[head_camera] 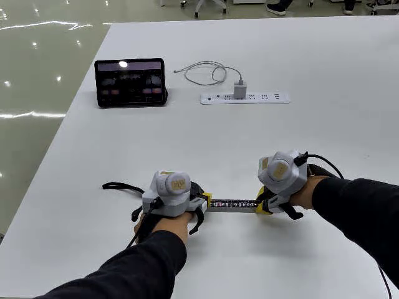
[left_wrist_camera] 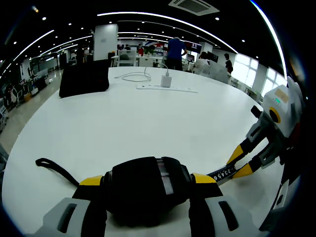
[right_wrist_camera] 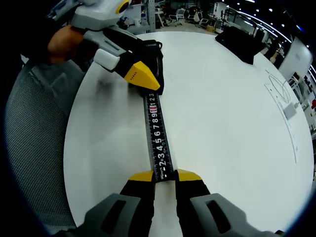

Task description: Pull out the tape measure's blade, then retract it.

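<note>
The black tape measure case [left_wrist_camera: 145, 190] sits between the yellow-tipped fingers of my left gripper [left_wrist_camera: 148, 180], which is shut on it near the table's front edge [head_camera: 198, 200]. Its wrist strap [head_camera: 122, 186] trails to the left. A short length of blade [right_wrist_camera: 157, 138] with printed numbers runs from the case [right_wrist_camera: 152, 54] across the table to my right gripper [right_wrist_camera: 164, 176], which is shut on the blade's end. In the head view the blade [head_camera: 232, 204] spans the gap between the left gripper and the right gripper [head_camera: 263, 206].
A dark tablet [head_camera: 130, 81] stands at the back left. A white power strip [head_camera: 245, 98] with a plugged charger and coiled cable [head_camera: 209, 72] lies behind the middle. The white table [head_camera: 218, 143] has open room between these and the grippers. People stand far off.
</note>
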Available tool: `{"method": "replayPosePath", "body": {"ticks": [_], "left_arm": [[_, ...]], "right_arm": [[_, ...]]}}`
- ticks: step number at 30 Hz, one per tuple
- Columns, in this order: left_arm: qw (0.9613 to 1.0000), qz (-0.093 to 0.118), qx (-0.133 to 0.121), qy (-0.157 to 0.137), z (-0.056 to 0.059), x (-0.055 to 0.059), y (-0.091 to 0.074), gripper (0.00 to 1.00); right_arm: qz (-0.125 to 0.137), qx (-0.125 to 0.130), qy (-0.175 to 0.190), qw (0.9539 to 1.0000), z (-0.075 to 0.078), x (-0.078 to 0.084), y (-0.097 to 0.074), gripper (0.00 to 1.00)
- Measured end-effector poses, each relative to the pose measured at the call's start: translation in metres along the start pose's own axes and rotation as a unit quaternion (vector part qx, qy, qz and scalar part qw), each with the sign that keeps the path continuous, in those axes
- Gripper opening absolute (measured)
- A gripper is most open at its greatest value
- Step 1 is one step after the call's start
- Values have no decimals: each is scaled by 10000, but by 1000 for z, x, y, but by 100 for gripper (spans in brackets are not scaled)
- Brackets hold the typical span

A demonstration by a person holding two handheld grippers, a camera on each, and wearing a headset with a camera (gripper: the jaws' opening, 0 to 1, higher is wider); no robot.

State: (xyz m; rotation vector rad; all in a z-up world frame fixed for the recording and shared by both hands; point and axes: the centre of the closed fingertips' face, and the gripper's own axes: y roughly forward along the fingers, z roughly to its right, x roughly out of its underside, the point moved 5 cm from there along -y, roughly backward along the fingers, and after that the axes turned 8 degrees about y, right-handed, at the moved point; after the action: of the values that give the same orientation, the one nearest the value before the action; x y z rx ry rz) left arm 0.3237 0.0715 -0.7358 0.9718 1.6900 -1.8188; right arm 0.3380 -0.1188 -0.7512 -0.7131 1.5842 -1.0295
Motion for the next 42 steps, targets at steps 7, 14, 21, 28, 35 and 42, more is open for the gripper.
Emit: {"method": "replayPosePath", "body": {"ticks": [7,14,21,28,35,42], "left_arm": [[10000,-1,-3,-9,0,0,0,64],[10000,-7,-5,-16,0,0,0,64],[10000,-5,-9,-26,0,0,0,64],[10000,-7,-7,-29,0,0,0,64],[10000,-28,3,-44,0,0,0,64],[10000,24,4,-42,0,0,0,64]], "right_arm": [[37,-16,-31,10000,-1,-3,2,11],[55,-38,-46,10000,-1,-5,3,11],[77,-35,-40,10000,-2,-8,5,11],[85,-28,-53,9999,-4,-11,6,11],[115,-53,-53,9999,-4,-14,8,11],[280,-81,-49,9996,-5,-17,10,11]]}}
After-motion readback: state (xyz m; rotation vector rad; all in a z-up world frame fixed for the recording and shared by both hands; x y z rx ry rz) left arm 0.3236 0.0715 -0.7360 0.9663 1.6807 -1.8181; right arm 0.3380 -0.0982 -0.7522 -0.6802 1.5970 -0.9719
